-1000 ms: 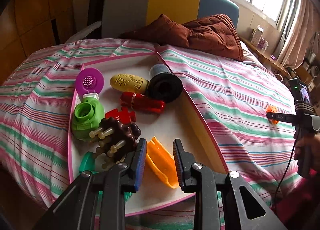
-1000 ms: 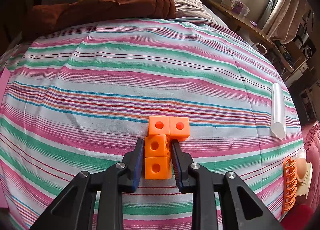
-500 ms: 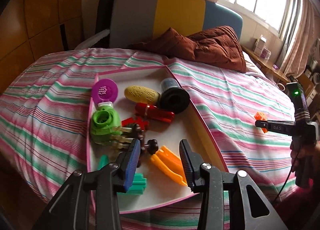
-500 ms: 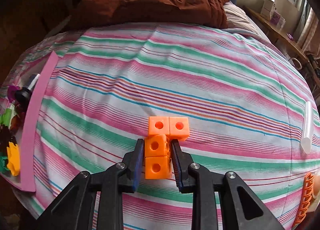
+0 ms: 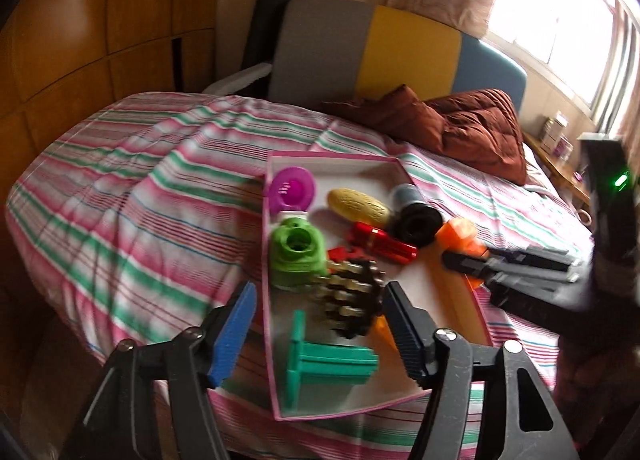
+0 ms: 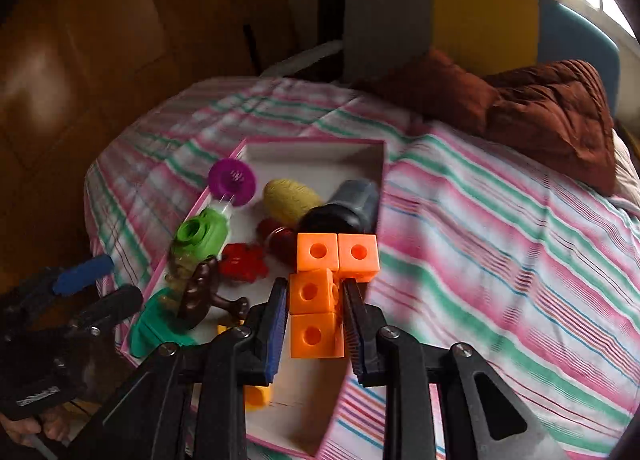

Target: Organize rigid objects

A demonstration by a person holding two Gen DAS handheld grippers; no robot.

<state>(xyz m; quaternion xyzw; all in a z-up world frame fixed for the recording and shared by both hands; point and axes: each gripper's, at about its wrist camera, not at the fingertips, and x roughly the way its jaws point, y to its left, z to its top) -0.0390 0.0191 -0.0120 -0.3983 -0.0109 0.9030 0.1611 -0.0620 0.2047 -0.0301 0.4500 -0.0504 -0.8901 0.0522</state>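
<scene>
Orange cube cluster (image 6: 325, 292), holes seen only by right wrist, clamped in right tool (image 6: 316, 314); left tool (image 5: 318, 334) opening, empty.

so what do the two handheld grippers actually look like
Both are black plastic scissor-style frames with silver pivot screws. On each, the left gripper and the right gripper, one ribbed finger pad is blue and the other black. The right one's body shows a lit green indicator light.

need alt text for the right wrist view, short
The right tongs grip a cluster of orange cubes with round holes, held above a pink-rimmed tray of toys on a striped bed. In the tray lie a purple disc, a yellow oval, a green piece and a red piece; the left tongs show at the lower left.
</scene>
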